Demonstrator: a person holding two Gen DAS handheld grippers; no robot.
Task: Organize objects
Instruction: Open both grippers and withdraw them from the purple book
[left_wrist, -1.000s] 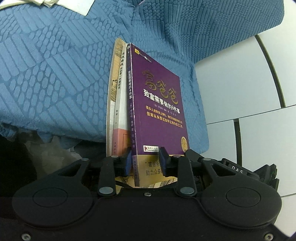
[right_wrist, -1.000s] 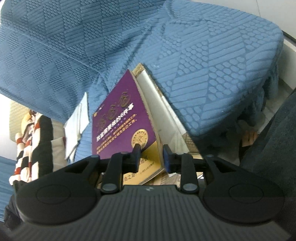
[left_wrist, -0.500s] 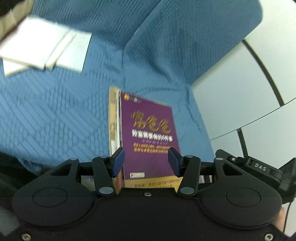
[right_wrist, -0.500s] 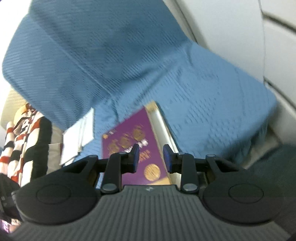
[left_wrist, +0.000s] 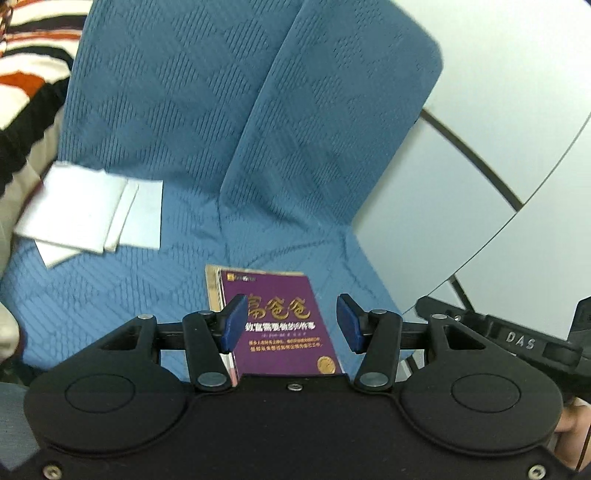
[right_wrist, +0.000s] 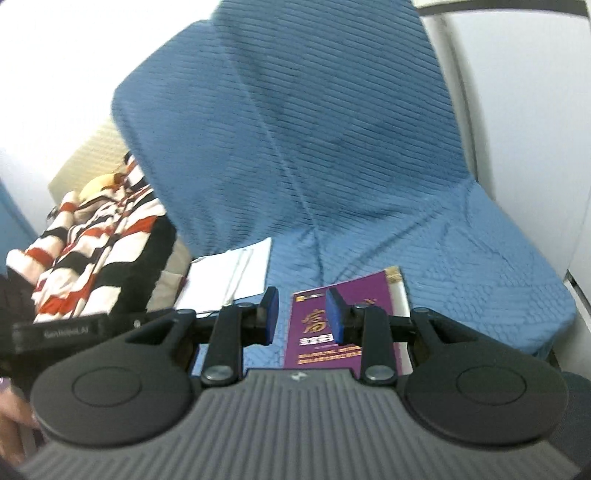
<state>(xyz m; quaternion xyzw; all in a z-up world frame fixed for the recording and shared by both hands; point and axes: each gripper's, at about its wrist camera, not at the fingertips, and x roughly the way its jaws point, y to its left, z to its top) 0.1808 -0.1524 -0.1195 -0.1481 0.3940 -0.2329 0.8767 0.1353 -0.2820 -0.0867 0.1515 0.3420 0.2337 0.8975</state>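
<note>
Both tongs have lifted off the purple book (left_wrist: 282, 328), left tongs (left_wrist: 291, 323) just spreading to free it, right tongs (right_wrist: 301, 315) apart and empty, leaving it flat at lower centre on the blue-covered seat (left_wrist: 110, 291), stacked for tidiness.

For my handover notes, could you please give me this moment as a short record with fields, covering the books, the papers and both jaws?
surface: blue-covered seat
books: purple book lying flat on top of another book, whose edge shows beside it
papers: white sheets, fanned, apart from the books
clothing: striped garment beside the seat
left gripper: jaws open, just been opening, nothing held
right gripper: jaws open, nothing between them
</note>
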